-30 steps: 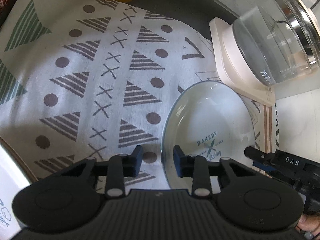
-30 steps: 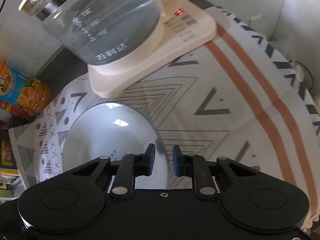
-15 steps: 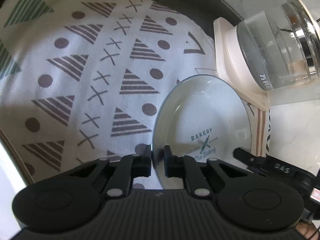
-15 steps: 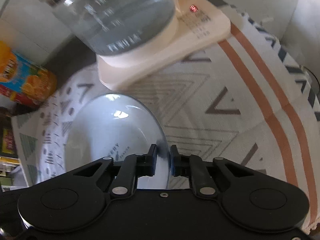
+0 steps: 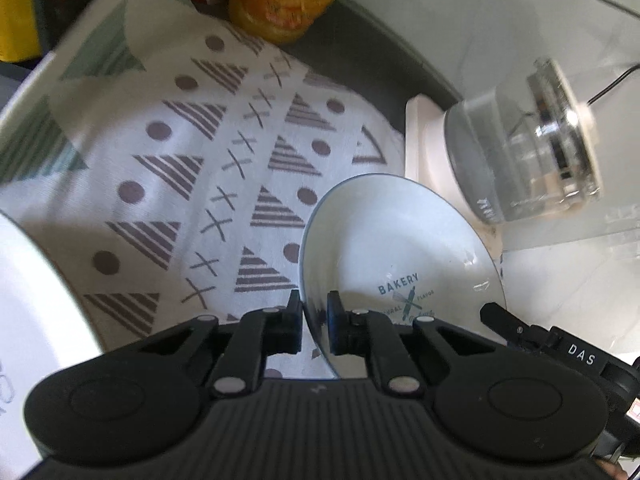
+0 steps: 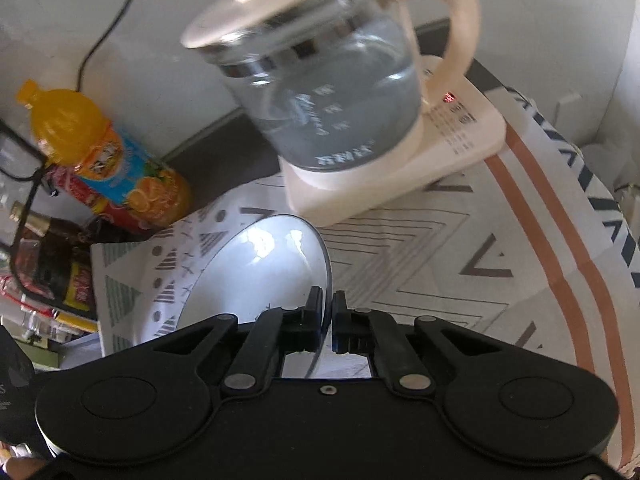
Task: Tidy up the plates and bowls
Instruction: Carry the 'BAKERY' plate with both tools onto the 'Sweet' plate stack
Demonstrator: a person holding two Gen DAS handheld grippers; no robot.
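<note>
A pale plate (image 5: pixel 400 248) with blue "BAKERY" print is held up off the patterned cloth (image 5: pixel 200 168), tilted. My left gripper (image 5: pixel 314 314) is shut on its left rim. My right gripper (image 6: pixel 327 316) is shut on its right rim; the plate (image 6: pixel 264 272) shows to the left of those fingers. The right gripper's tip (image 5: pixel 500 320) shows in the left wrist view at the plate's far side. Another white dish (image 5: pixel 36 312) shows in part at the lower left of the left wrist view.
A glass kettle (image 6: pixel 332 92) on a cream base (image 6: pixel 440 160) stands behind the plate. An orange juice bottle (image 6: pixel 104 164) and dark bottles (image 6: pixel 52 256) stand at the back left. A striped cloth (image 6: pixel 520 240) covers the right side.
Both grippers closed on the plate's rim, the left on the left edge and the right on the right edge. The plate has been lifted and tilted off the cloth.
</note>
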